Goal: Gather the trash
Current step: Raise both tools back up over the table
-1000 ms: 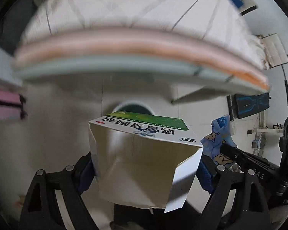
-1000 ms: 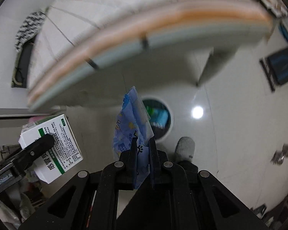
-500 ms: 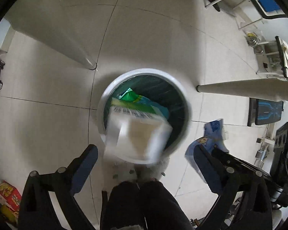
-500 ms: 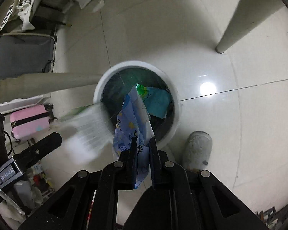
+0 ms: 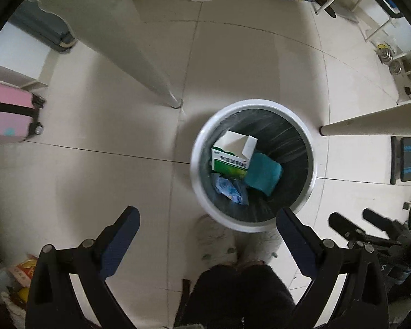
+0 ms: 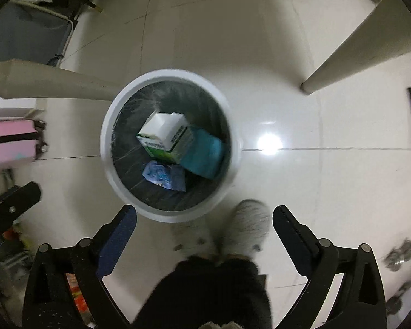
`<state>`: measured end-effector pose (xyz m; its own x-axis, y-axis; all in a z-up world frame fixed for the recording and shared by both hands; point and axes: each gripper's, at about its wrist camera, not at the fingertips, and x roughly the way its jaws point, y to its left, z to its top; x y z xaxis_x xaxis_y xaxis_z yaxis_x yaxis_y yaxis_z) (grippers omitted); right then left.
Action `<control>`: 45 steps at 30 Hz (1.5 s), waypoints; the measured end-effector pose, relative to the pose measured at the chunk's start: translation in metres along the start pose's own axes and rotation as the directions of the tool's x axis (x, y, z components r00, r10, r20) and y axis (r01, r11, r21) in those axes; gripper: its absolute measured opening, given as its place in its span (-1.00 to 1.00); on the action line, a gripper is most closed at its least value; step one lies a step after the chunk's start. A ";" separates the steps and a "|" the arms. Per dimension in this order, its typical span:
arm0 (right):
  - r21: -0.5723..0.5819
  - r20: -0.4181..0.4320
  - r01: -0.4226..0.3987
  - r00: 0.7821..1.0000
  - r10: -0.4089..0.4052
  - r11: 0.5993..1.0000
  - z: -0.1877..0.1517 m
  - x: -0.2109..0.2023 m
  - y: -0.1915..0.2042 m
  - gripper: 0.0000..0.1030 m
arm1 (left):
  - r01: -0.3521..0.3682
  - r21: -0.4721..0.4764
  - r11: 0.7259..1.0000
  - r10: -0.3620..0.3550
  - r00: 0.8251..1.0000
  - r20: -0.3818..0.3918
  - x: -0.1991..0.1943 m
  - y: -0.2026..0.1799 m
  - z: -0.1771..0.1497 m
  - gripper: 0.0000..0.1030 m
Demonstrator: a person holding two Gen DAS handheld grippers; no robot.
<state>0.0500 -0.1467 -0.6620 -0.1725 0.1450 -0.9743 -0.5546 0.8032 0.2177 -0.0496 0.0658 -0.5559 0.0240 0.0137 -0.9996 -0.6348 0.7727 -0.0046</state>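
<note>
Bin (image 5: 198, 148): holds box (image 5: 231, 155), blue wrapper (image 5: 230, 187). Left gripper (image 5: 207, 216), right gripper (image 6: 204, 216): jaws released, empty. Step: drop done. Next: find more trash.

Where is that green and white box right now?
The box lies inside the round white bin on the floor, resting against a teal packet with a blue wrapper beside it.
</note>
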 end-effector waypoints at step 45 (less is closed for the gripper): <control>0.021 0.312 -0.086 0.947 0.075 0.996 -0.045 -0.504 0.085 0.96 | 0.011 0.066 0.998 -0.034 0.931 0.362 -0.401 -0.018 0.005 0.98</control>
<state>0.0531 -0.1768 -0.1501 0.0487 0.3779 -0.9246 -0.5207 0.7995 0.2994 -0.0439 0.0492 -0.1544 0.3237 0.2165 -0.9211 -0.5821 0.8130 -0.0135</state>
